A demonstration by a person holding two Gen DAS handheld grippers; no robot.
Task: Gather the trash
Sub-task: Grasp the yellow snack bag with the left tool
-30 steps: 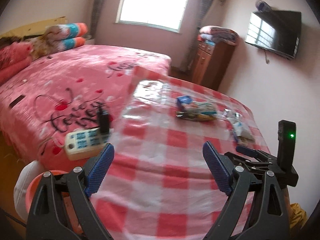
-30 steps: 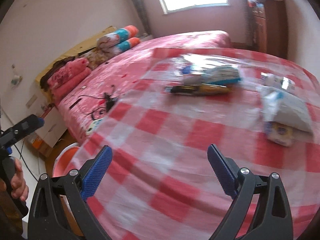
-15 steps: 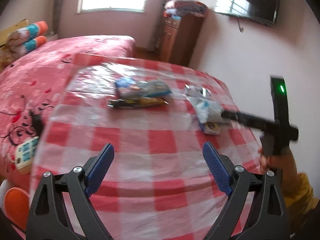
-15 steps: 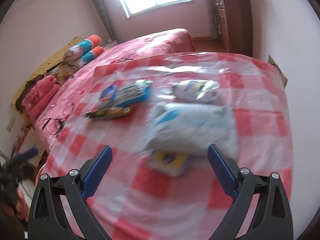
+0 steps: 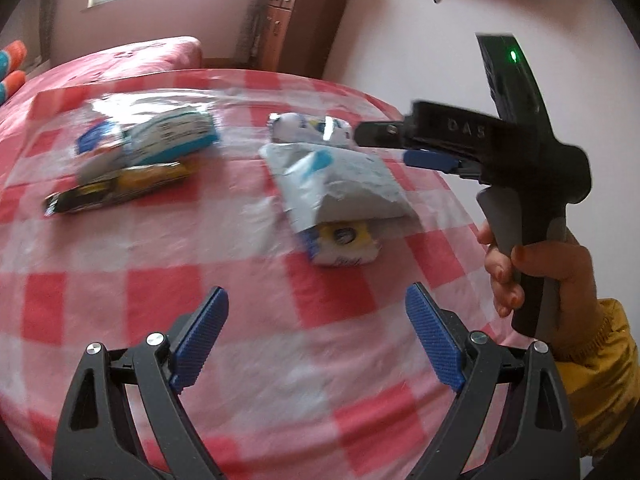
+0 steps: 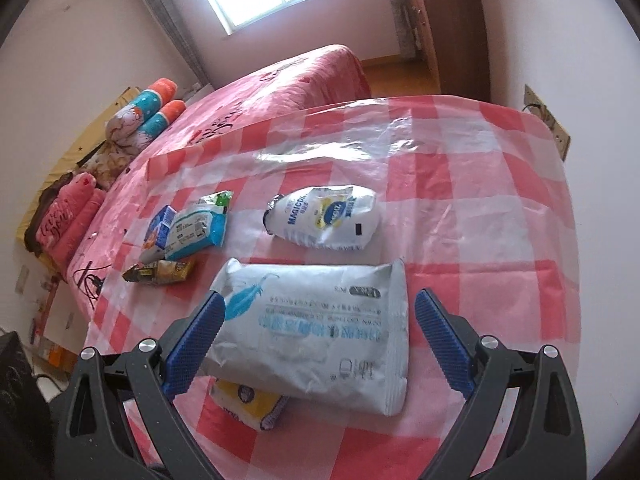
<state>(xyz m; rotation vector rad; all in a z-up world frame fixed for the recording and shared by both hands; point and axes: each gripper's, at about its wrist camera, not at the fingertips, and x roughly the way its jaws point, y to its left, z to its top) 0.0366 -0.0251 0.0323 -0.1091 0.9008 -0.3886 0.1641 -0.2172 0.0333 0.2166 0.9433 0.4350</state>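
Observation:
Trash lies on a table under a red-and-white checked cloth [image 6: 480, 216]. A silver wipes pack [image 6: 320, 320] rests partly on a small yellow-and-white packet [image 6: 252, 400]. Behind them lie a white pouch [image 6: 324, 216], a blue-and-white pack [image 6: 196, 228] and a dark yellow wrapper [image 6: 160, 272]. My right gripper [image 6: 318, 312] is open, its blue pads on either side of the silver pack. My left gripper [image 5: 316, 312] is open over bare cloth, short of the small packet [image 5: 344, 244] and the silver pack [image 5: 340, 184]. The left wrist view also shows the right gripper [image 5: 384, 146] held by a hand [image 5: 536, 268].
A bed with a pink cover [image 6: 260, 92] stands left of the table, with rolled pillows [image 6: 148, 116] at its head. A wooden cabinet [image 5: 296, 20] and the wall [image 5: 400, 40] are behind the table. A black object [image 6: 20, 400] sits low at the left.
Both views swung from the bed side toward the table's right. The right gripper came in over the silver pack, which now lies between its pads. Both grippers stayed open.

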